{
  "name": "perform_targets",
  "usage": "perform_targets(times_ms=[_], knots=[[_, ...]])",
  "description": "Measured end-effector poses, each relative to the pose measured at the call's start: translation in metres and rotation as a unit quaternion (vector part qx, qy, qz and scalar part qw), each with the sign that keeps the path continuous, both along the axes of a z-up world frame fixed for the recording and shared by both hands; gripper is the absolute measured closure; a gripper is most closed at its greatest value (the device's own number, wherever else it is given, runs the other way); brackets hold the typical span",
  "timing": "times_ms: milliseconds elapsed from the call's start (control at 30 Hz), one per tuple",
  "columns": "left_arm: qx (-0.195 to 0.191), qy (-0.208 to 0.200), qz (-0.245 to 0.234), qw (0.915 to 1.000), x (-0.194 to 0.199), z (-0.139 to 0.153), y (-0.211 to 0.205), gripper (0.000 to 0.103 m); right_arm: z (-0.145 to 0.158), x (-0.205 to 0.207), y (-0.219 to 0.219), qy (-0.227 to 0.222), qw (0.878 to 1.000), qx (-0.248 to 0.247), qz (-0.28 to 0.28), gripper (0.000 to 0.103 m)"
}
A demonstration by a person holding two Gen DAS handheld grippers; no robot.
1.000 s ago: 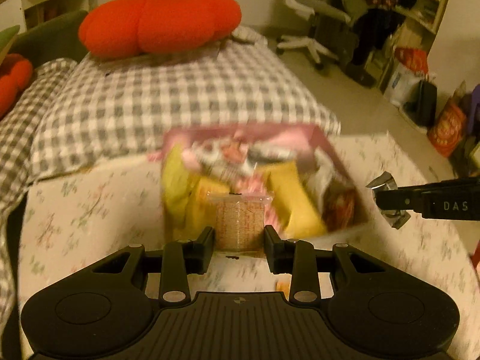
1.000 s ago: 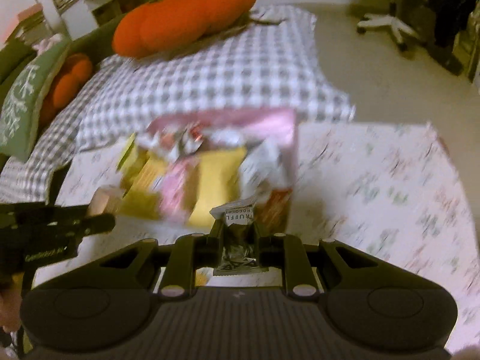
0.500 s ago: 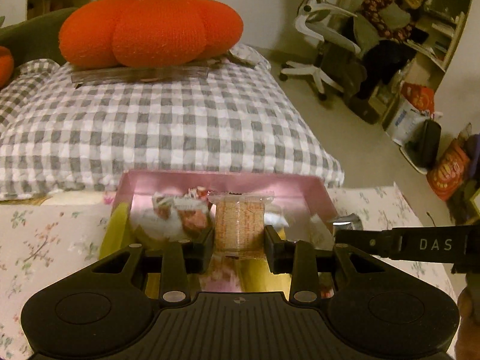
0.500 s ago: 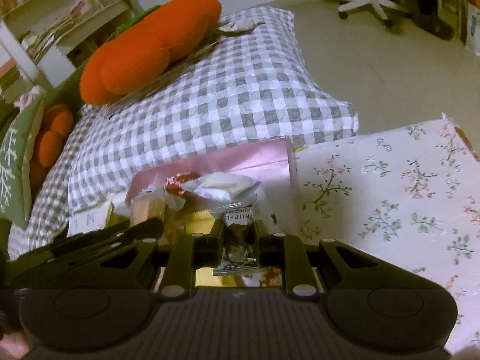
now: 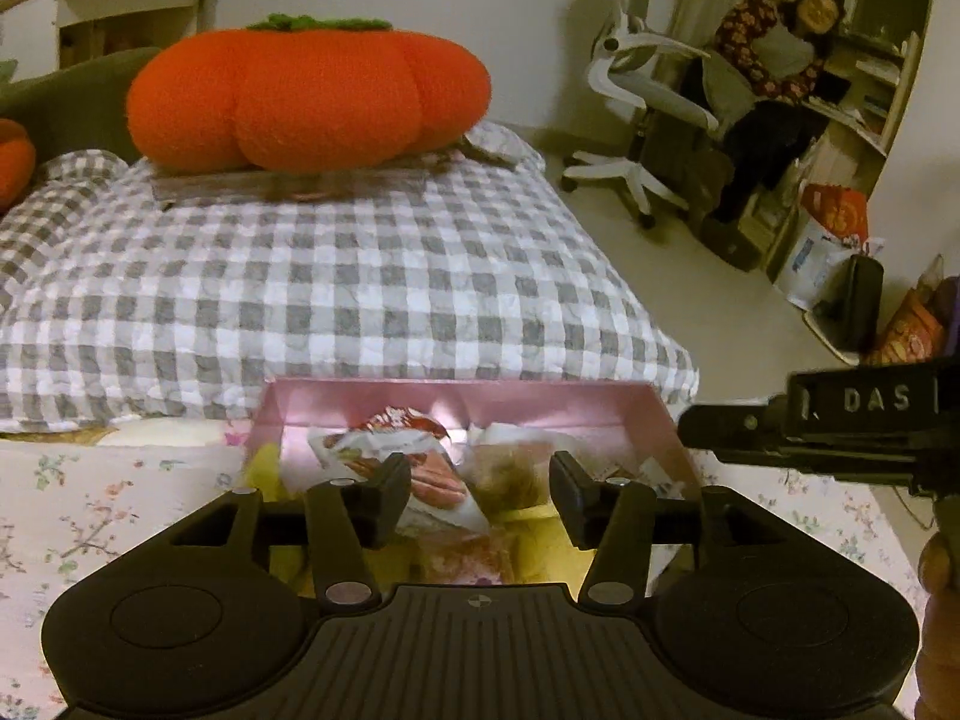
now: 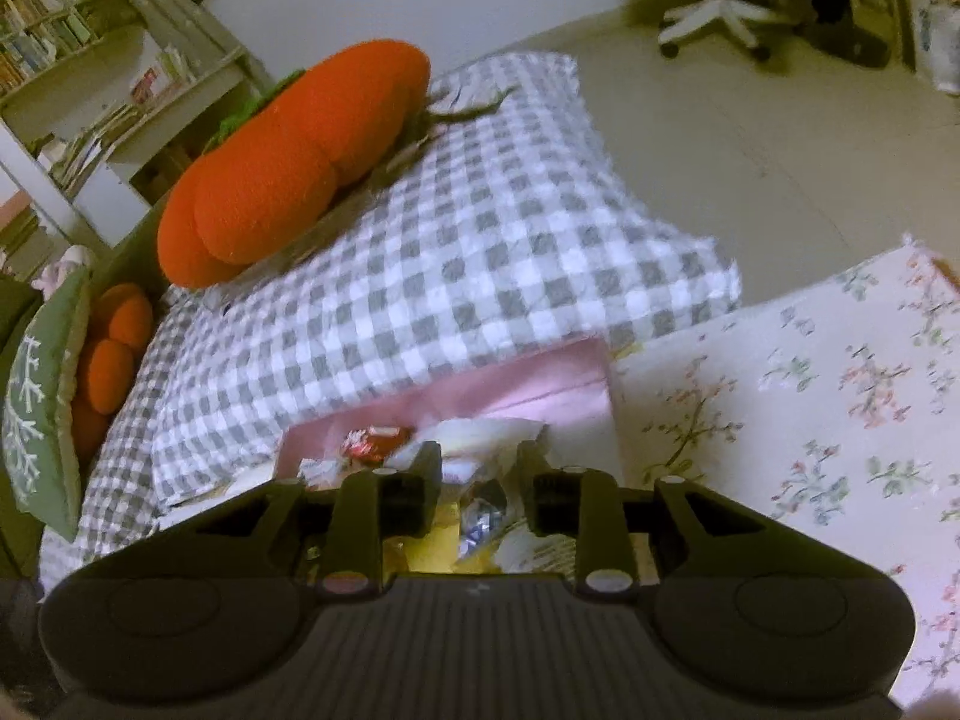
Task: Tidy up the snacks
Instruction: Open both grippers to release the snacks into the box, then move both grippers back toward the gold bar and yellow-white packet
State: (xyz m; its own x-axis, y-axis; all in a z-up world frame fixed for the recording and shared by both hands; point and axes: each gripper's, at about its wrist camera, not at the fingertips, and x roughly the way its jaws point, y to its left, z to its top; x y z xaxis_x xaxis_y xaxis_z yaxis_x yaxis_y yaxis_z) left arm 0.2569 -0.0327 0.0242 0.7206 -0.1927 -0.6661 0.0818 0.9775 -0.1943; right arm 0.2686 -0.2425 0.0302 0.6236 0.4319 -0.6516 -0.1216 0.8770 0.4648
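Two hand-held grippers, left hand-held gripper (image 5: pixel 480 495) and right hand-held gripper (image 6: pixel 480 495), both released, over pink box (image 5: pixel 456 405) heaped with crinkly snack packets (image 5: pixel 414 468).

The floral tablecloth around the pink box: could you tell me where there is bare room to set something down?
The floral tablecloth is bare to the right of the pink box, and also to its left. The box itself is crowded with snack packets, and both open grippers, left and right, sit over it.
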Motion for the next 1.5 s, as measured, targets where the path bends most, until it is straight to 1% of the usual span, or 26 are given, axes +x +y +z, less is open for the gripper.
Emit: perform_targets(times_ms=[200,400,567,633,667,767,867,1000,1067,1133,1233,1300,1400,1500], knots=[[0.000,0.001,0.008,1.0000,-0.007,0.017,0.010,0.052,0.008,-0.008,-0.002,-0.005,1.000,-0.006,0.005,0.076],[0.005,0.012,0.007,0.9999,-0.012,0.026,0.014,0.052,0.015,-0.016,0.001,-0.007,1.000,-0.013,0.014,0.075],[0.024,0.020,0.004,0.9995,-0.023,0.033,0.020,0.052,0.023,-0.025,0.005,-0.007,0.999,-0.026,0.022,0.073],[0.035,0.026,-0.002,0.9991,-0.029,0.034,0.024,0.045,0.024,-0.028,0.006,-0.003,0.999,-0.029,0.025,0.070],[0.042,0.028,-0.004,0.9987,-0.033,0.034,0.025,0.045,0.025,-0.030,0.007,0.000,0.999,-0.029,0.027,0.068],[0.064,0.034,-0.020,0.9972,-0.046,0.034,0.030,0.045,0.025,-0.038,0.009,0.008,0.999,-0.037,0.030,0.067],[0.084,0.039,-0.039,0.9949,-0.063,0.035,0.035,0.044,0.023,-0.046,0.011,0.018,0.998,-0.045,0.032,0.061],[0.106,0.056,-0.059,0.9911,-0.085,0.031,0.042,0.041,0.020,-0.059,0.013,0.028,0.998,-0.051,0.037,0.053],[0.114,0.071,-0.060,0.9892,-0.097,0.027,0.043,0.041,0.017,-0.067,0.016,0.033,0.997,-0.057,0.042,0.050],[0.118,0.092,-0.052,0.9874,-0.107,0.021,0.044,0.041,0.012,-0.076,0.021,0.042,0.996,-0.065,0.053,0.050],[0.116,0.139,-0.013,0.9833,-0.126,0.010,0.046,0.039,0.005,-0.088,0.030,0.054,0.993,-0.085,0.066,0.046],[0.101,0.172,0.007,0.9798,-0.139,0.001,0.045,0.038,0.002,-0.095,0.037,0.060,0.991,-0.098,0.072,0.044],[0.071,0.210,0.043,0.9741,-0.155,-0.008,0.046,0.027,-0.002,-0.105,0.043,0.072,0.989,-0.108,0.077,0.038],[0.047,0.226,0.071,0.9704,-0.169,-0.014,0.047,0.026,-0.006,-0.114,0.048,0.085,0.987,-0.113,0.081,0.034]])
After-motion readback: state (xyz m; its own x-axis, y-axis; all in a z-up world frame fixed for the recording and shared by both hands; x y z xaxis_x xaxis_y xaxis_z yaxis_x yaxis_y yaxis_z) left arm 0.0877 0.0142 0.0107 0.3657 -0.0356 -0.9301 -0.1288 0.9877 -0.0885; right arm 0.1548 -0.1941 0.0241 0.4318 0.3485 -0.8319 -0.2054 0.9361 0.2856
